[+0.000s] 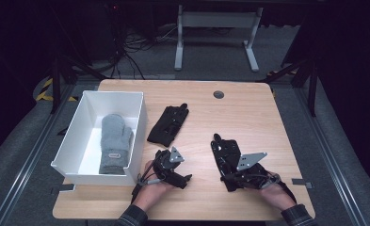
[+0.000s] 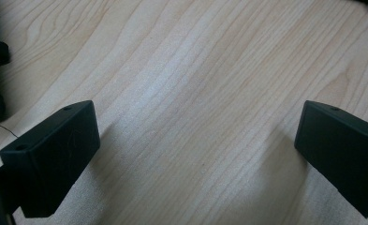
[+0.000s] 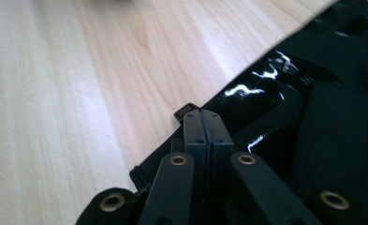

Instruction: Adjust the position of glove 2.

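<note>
A black glove lies on the right half of the wooden table. My right gripper is over its near end. In the right gripper view the jaws are pressed together, and the right gripper has its tips at the glossy glove's edge, beside a small black tab. I cannot tell whether any fabric is pinched. A second black glove lies mid-table. My left gripper is near the front edge. The left gripper stands open over bare wood.
A white box at the table's left holds a grey mitten. A round cable hole sits near the far edge. Beyond the table stand a white frame's legs and floor cables.
</note>
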